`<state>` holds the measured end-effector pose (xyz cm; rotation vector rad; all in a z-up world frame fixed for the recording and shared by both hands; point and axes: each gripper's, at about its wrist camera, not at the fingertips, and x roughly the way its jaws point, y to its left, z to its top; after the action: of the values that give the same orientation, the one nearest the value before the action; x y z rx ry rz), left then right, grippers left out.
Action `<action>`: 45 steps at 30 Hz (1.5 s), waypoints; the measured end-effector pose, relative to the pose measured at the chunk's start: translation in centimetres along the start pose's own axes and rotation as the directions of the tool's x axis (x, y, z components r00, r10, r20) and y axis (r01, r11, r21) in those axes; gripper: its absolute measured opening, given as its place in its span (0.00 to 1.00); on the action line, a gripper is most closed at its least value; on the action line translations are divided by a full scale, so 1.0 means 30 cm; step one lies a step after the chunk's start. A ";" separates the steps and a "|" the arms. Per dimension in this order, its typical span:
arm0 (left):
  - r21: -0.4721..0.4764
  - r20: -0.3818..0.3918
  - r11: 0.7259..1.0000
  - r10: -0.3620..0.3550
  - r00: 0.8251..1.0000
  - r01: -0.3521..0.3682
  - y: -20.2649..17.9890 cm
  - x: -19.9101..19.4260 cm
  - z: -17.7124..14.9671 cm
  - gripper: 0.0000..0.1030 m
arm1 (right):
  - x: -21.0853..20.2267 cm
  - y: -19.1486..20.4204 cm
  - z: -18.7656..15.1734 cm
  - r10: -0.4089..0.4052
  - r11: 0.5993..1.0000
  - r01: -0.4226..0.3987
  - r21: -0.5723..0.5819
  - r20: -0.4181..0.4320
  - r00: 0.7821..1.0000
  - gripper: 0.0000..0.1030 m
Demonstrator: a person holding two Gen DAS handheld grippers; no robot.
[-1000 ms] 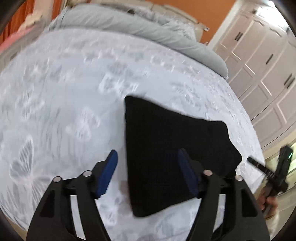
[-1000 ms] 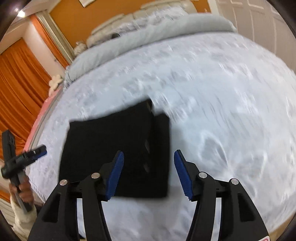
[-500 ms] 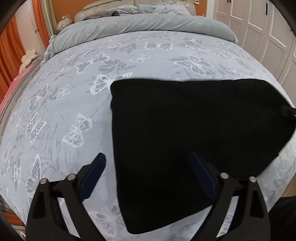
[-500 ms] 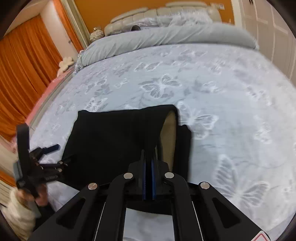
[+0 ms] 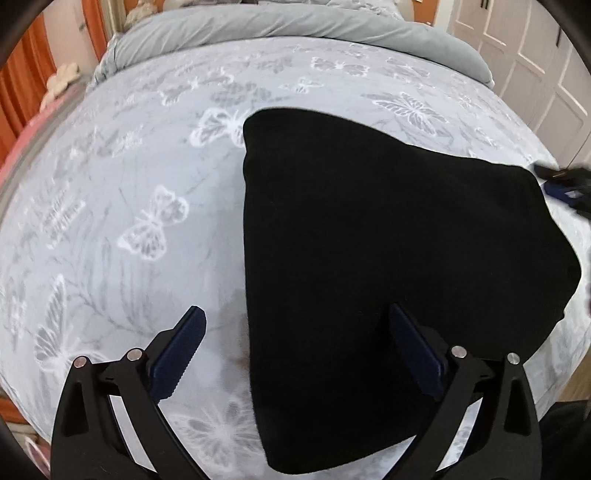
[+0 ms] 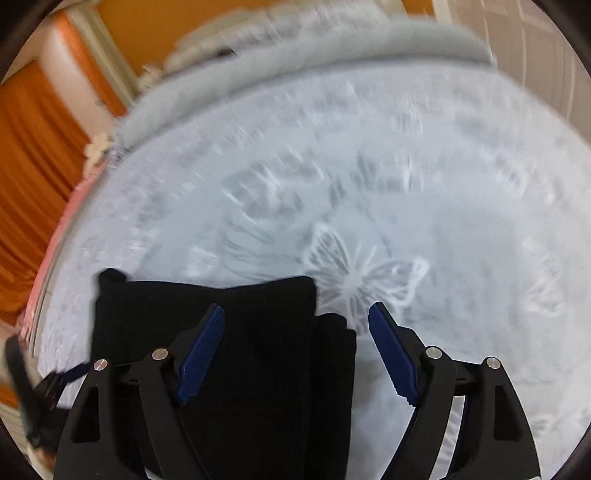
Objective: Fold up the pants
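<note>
my left tongs (image 5: 295, 343) hang open and still spreading over the near left edge of the black pants (image 5: 388, 258), nothing pinched: one blue pad sits over bare bedspread (image 5: 110, 192), the other over black cloth. my right tongs (image 6: 295, 339) are opening too, one pad above the cloth, the other above the bedspread (image 6: 443, 206), straddling the right edge, where a narrower layer (image 6: 332, 369) peeks out beside the top fold; no pad presses on anything.

what could go wrong, as i judge it: the fabric is thick and dark, so the layers at each edge are hard to tell apart. a bite that goes too shallow would lift the top layer only, and the bundle would peel open instead of folding over. a bite too deep on the soft bed could catch the butterfly-print bedspread along with the cloth and drag it. the right-hand view is smeared with motion, so that pair may land off the edge altogether if it closes while travelling. uneven lifts from the two sides would skew the fold.

the pants lie flat on the bed as a folded dark block near its foot, directly beneath and ahead of both pairs of tongs, left pair on its left edge, right pair on its right edge. beyond it, the grey duvet (image 5: 295, 22) is rolled up at the head.
</note>
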<state>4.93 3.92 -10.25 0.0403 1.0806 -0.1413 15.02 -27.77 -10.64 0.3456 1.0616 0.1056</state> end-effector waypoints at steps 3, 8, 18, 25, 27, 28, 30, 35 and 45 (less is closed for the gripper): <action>0.015 0.000 1.000 -0.010 1.000 0.010 0.008 -0.003 0.001 0.95 | -0.031 0.059 0.009 -0.002 1.000 0.003 -0.028 0.008 1.000 0.17; 0.012 -0.013 0.999 -0.045 0.999 0.045 0.026 -0.003 0.000 0.96 | -0.318 0.131 -0.062 -0.014 0.997 0.028 -0.066 0.197 0.980 0.08; -0.009 0.101 0.997 -0.072 0.992 0.073 0.018 -0.114 0.049 0.95 | -0.342 0.151 -0.129 -0.156 0.980 0.183 -0.073 0.283 0.946 0.45; -0.087 0.160 0.996 -0.017 0.987 0.031 0.006 -0.054 0.235 0.95 | -0.108 0.290 -0.106 -0.016 0.985 0.027 -0.168 0.064 0.998 0.00; -0.109 0.104 0.993 0.050 0.993 -0.039 0.012 0.046 0.259 0.95 | -0.001 0.225 -0.066 -0.119 0.981 0.123 -0.148 0.037 0.992 0.00; -0.119 0.068 0.990 0.079 0.995 -0.071 0.021 0.098 0.269 0.96 | 0.027 0.171 -0.039 -0.078 0.993 0.080 -0.088 0.021 0.997 0.00; -0.174 0.007 0.984 0.027 1.000 -0.026 0.056 0.179 0.260 0.96 | 0.004 0.109 -0.016 0.018 0.999 -0.018 0.039 -0.007 1.000 0.00; -0.218 0.089 0.976 0.026 0.996 -0.006 0.064 0.083 0.265 0.95 | -0.108 0.161 -0.082 -0.107 0.989 0.115 -0.098 0.082 0.991 0.00; -0.093 0.222 0.996 0.012 0.975 0.009 0.039 -0.187 0.110 0.95 | -0.404 0.023 -0.350 0.017 0.999 -0.008 -0.053 0.174 0.985 0.08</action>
<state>5.40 5.27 -3.80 -0.0581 0.8620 -0.0916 0.02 -27.77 -4.89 0.3089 0.8820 0.1122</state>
